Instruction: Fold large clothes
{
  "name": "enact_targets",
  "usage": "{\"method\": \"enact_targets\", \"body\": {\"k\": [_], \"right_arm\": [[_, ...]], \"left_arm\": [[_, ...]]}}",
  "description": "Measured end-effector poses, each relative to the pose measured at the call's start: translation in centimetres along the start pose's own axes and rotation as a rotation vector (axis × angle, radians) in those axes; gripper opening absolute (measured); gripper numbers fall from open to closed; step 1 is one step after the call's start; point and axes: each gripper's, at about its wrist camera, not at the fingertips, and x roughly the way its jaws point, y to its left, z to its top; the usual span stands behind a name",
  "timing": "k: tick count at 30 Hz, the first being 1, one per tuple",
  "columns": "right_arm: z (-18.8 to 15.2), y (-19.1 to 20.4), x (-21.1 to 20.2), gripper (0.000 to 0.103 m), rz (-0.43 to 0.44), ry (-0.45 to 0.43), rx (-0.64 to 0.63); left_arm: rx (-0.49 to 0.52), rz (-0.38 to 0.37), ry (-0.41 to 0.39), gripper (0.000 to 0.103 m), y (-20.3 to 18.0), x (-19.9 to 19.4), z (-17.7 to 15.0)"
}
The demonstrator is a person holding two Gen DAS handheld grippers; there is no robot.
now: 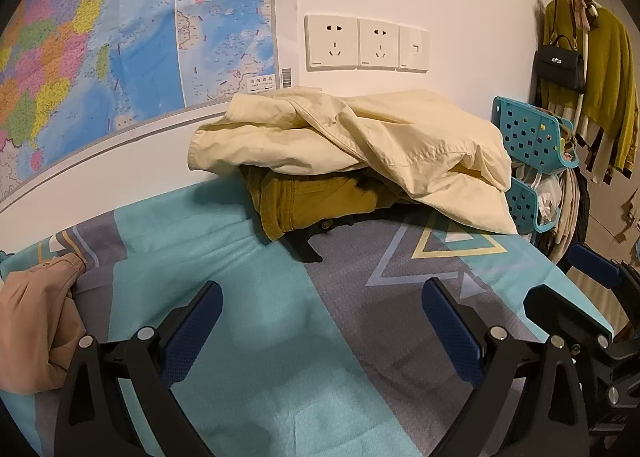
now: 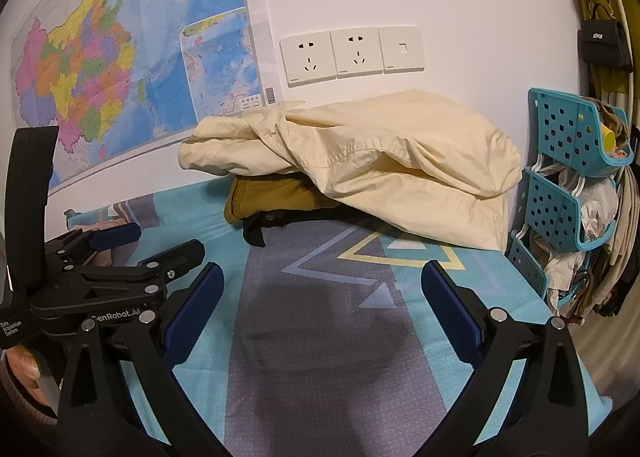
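The big cream jacket (image 1: 360,145) lies crumpled on a clothes pile by the wall, stretched sideways along it. The left gripper (image 1: 320,321) and right gripper (image 2: 320,309) are wide open, holding nothing.

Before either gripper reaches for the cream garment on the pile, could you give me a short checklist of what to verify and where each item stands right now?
1. Left gripper open and empty: ok.
2. Right gripper open and empty: ok.
3. Cream garment on top of the pile, nothing lying over it: ok.
4. Bedsheet bare between grippers and pile, room to spread: ok.
5. Cream garment free of the mustard garment and black garment beneath: cannot tell, the overlap hides it.
6. Collar or hem to grasp identified: cannot tell, the fabric is crumpled.
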Motion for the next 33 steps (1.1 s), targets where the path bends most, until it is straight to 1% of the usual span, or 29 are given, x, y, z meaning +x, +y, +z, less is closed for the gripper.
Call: {"method": "enact_targets", "body": {"k": [33], "right_arm": [[0.11, 0.16, 0.01, 0.097, 0.001, -0.001, 0.003]], "left_arm": [[-0.008, 0.006, -0.011, 0.096, 0.20, -0.18, -0.16]]}}
